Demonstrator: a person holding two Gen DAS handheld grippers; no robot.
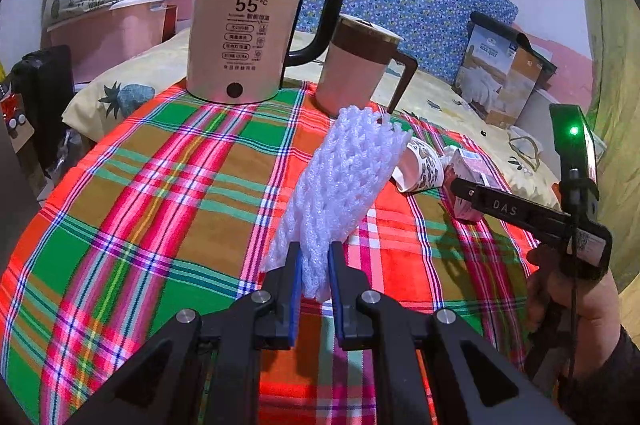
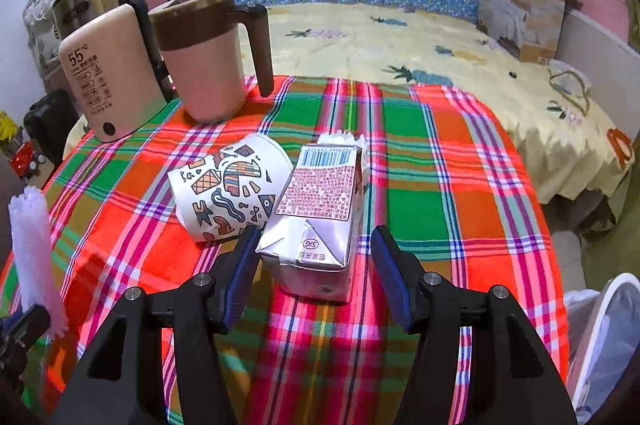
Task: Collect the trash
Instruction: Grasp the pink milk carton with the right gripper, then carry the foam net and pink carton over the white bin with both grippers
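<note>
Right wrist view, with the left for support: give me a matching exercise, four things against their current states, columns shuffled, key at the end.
Things:
1. foam net
2. drink carton
3. paper cup
4. mug

States:
A. lying on its side on the checked cloth, beside the carton
B. clamped in the left gripper, raised off the cloth
C. standing upright next to the kettle
D. lying between the open fingers of the right gripper, not yet pinched

Pairs: 1-B, 2-D, 3-A, 4-C

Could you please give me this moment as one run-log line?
left claw: shut on foam net | right claw: open around carton | paper cup: lying beside carton
</note>
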